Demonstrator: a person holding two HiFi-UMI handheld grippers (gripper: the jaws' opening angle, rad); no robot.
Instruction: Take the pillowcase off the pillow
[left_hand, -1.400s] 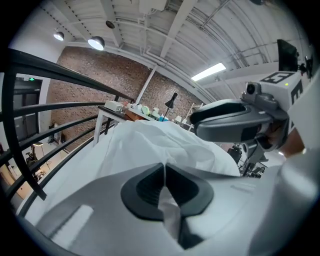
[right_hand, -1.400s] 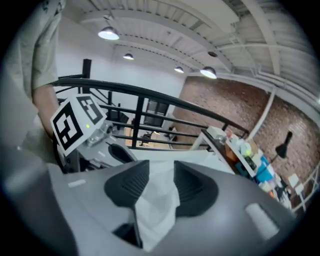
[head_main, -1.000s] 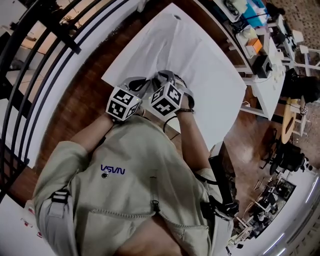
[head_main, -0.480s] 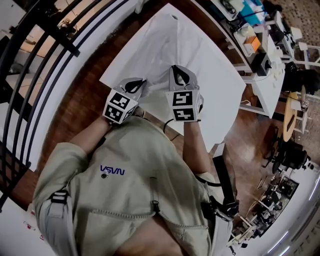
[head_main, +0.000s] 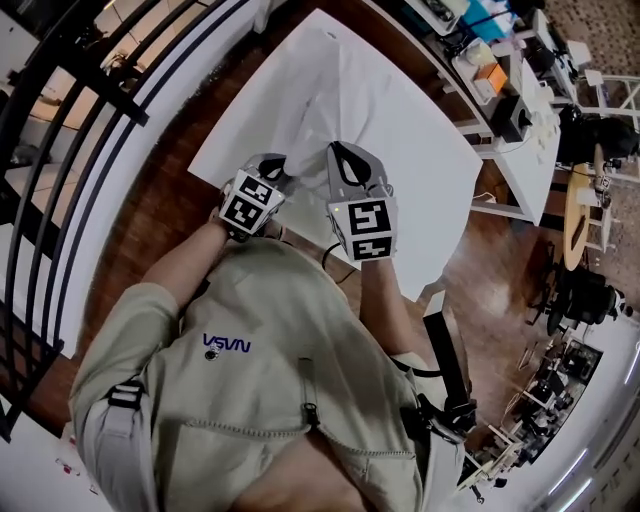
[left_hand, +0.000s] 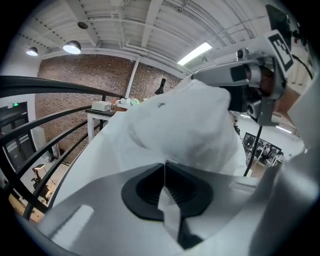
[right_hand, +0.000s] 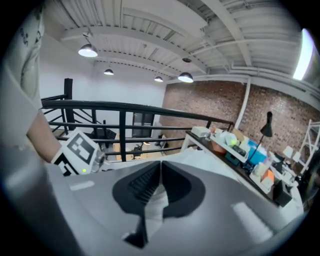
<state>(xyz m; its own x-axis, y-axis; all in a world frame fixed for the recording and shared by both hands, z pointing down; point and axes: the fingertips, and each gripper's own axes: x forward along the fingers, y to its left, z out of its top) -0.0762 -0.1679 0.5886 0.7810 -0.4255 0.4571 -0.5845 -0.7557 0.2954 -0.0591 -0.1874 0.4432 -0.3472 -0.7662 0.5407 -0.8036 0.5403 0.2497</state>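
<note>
A white pillow in its white pillowcase (head_main: 318, 105) lies on a white table (head_main: 430, 190); the two are hard to tell apart in the head view. My left gripper (head_main: 276, 166) is at the pillow's near end, shut on a fold of pillowcase fabric (left_hand: 167, 212). In the left gripper view the left gripper (left_hand: 164, 166) has the pillow (left_hand: 192, 120) bulging just beyond it. My right gripper (head_main: 341, 157) sits close to the right of the left one. In the right gripper view the right gripper (right_hand: 161, 166) is shut on a strip of white fabric (right_hand: 156, 202).
A black railing (head_main: 95, 90) runs along the left over a wooden floor (head_main: 165, 205). A cluttered workbench (head_main: 500, 90) stands past the table's right side. The person's beige jacket (head_main: 270, 380) fills the lower head view.
The right gripper has swung away from the left gripper's cube to the right, then both moved a little farther up the table. The right gripper's cube now faces the camera squarely.
</note>
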